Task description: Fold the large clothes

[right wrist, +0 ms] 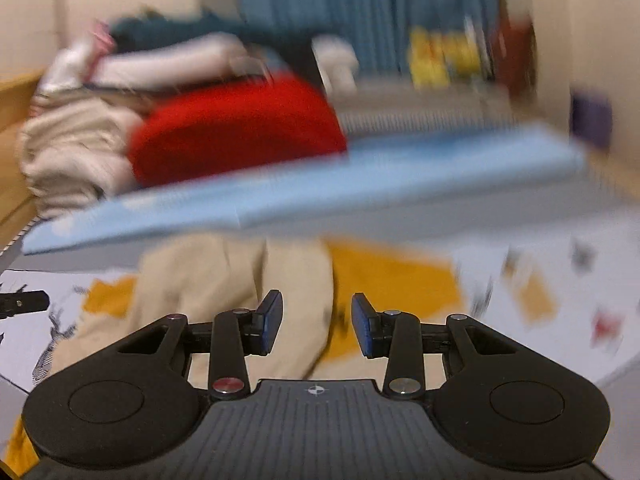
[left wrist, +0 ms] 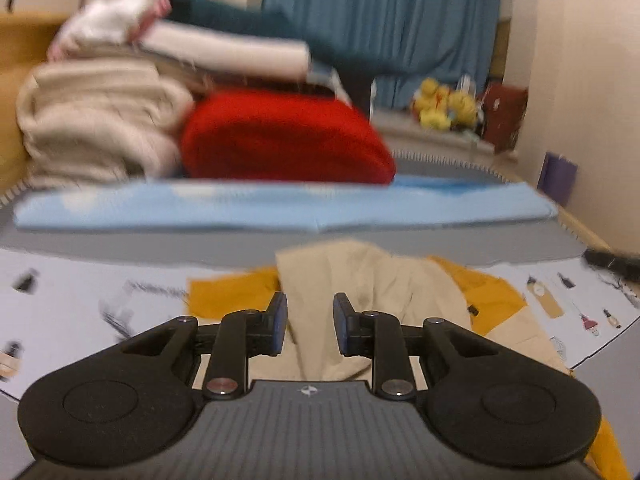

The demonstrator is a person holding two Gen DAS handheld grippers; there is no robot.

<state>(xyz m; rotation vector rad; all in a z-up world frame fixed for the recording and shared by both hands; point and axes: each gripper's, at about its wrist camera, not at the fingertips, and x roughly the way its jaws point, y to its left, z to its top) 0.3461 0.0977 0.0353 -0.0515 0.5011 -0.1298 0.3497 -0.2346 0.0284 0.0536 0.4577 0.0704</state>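
Observation:
A beige garment (left wrist: 372, 280) lies crumpled on a mustard-yellow cloth (left wrist: 488, 296), both on a white printed sheet (left wrist: 80, 312). My left gripper (left wrist: 310, 304) hovers above the beige fabric, open, with nothing between its blue pads. In the right wrist view the same beige garment (right wrist: 208, 280) and mustard cloth (right wrist: 392, 276) lie below my right gripper (right wrist: 317, 304), which is also open and empty. Both views are blurred by motion.
Beyond the garment lies a flat folded light blue cloth (left wrist: 280, 204). Behind it is a pile of folded clothes: red (left wrist: 280, 136), cream (left wrist: 100, 120), white and teal. Yellow plush toys (left wrist: 444, 108), a blue curtain (left wrist: 380, 20) and a wall stand at the back right.

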